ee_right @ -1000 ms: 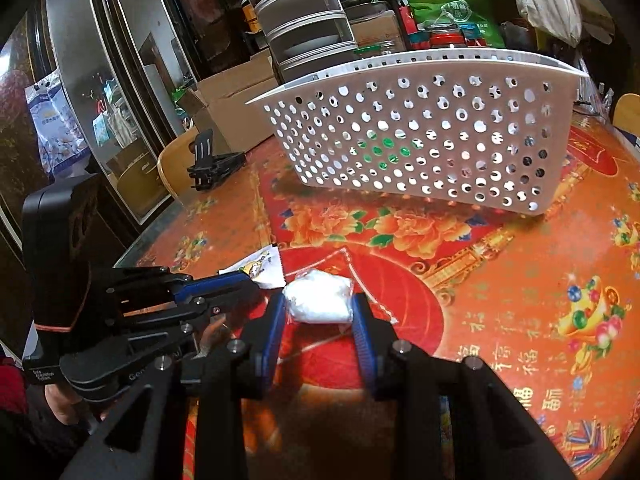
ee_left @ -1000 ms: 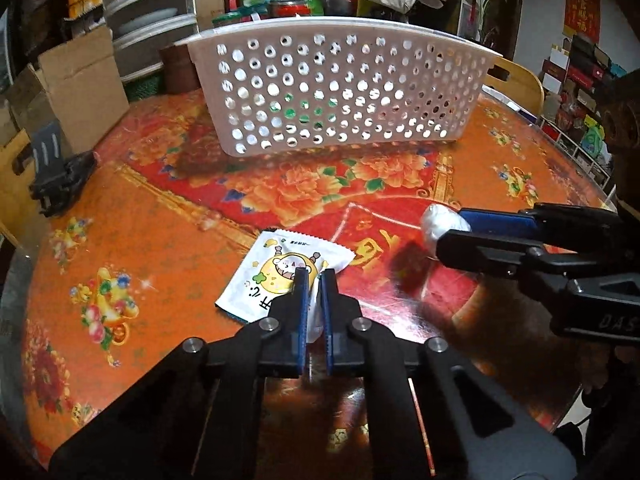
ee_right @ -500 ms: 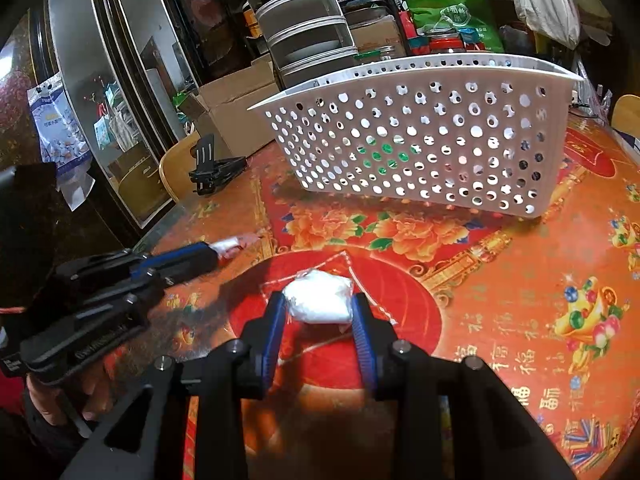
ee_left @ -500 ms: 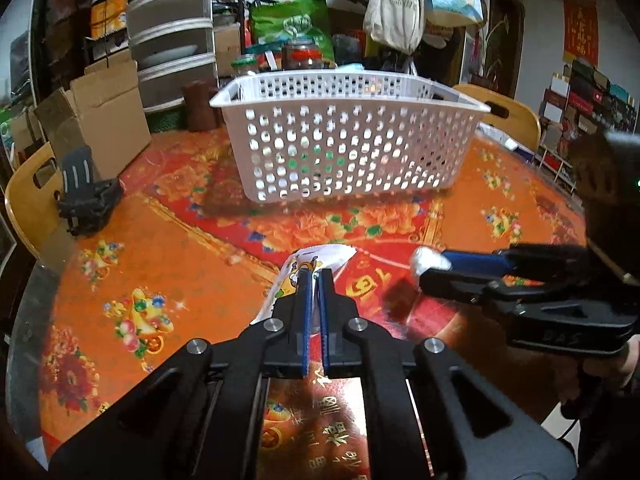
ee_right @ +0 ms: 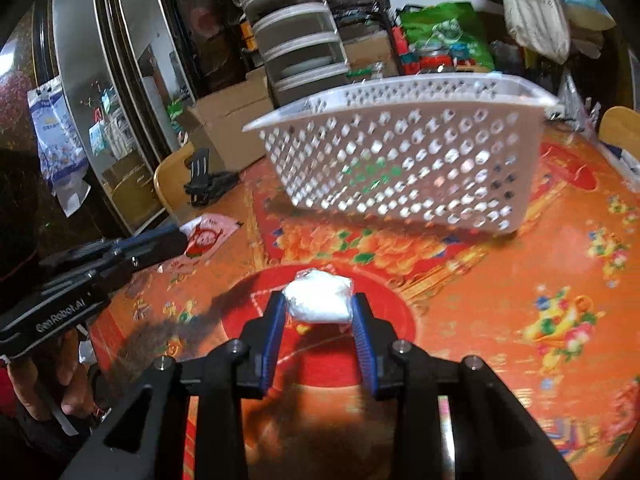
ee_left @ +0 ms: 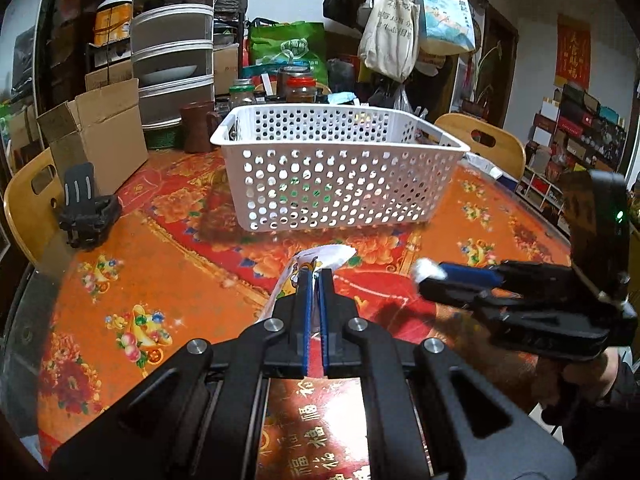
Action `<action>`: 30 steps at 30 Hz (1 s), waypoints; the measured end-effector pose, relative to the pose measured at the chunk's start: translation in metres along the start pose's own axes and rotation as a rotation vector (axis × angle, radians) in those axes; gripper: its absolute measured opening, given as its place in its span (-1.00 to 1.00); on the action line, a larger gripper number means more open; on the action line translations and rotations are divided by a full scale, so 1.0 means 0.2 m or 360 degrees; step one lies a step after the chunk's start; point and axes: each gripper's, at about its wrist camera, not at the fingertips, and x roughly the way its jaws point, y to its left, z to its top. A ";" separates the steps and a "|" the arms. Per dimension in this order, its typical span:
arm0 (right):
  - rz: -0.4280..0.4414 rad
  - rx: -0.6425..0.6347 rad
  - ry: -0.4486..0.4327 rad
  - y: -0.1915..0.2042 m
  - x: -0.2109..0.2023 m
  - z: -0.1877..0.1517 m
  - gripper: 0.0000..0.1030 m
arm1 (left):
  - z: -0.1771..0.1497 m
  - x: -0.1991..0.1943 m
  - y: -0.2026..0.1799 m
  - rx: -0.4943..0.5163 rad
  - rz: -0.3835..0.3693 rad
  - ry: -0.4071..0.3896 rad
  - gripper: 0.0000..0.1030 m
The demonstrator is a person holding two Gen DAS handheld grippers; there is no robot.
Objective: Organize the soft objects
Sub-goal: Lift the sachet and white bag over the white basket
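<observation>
Gripping two soft items near the basket

Left gripper (ee_left: 315,276): jaws almost together, pinching a printed sachet (ee_left: 320,256), raised above the table (ee_left: 168,264). Right gripper (ee_right: 319,306): jaws narrowly apart, clamping a white bundle (ee_right: 319,295). White basket (ee_left: 336,168) stands farther off.

The basket (ee_left: 336,172) sits on the table (ee_left: 168,264) toward its far side, with a cardboard box (ee_left: 100,136) off to its left and a jar (ee_left: 300,88) and drawer tower (ee_left: 172,52) behind it. Nearer than the basket, the left gripper (ee_left: 315,276) holds a flat packet (ee_left: 320,258) above the tabletop, and the right gripper (ee_right: 318,304) is alongside on its right with a wrapped bundle (ee_right: 320,296) between its fingers. A folded stand (ee_left: 86,212) rests at the table's left edge, before the box, and a chair (ee_left: 484,144) stands behind the table on the right.
</observation>
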 end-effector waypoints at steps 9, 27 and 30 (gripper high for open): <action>-0.0095 -0.0088 -0.0082 -0.04 -0.23 0.19 -0.37 | 0.13 -0.06 -0.04 -0.0024 -0.0071 -0.0077 -0.94; -0.0298 -0.0283 -0.0156 -0.02 -0.46 0.73 -0.37 | 0.73 -0.13 -0.08 -0.0017 -0.0205 -0.0213 -0.94; -0.0322 -0.0305 -0.0138 -0.02 -0.43 0.79 -0.37 | 0.83 -0.12 -0.09 -0.0012 -0.0208 -0.0210 -0.94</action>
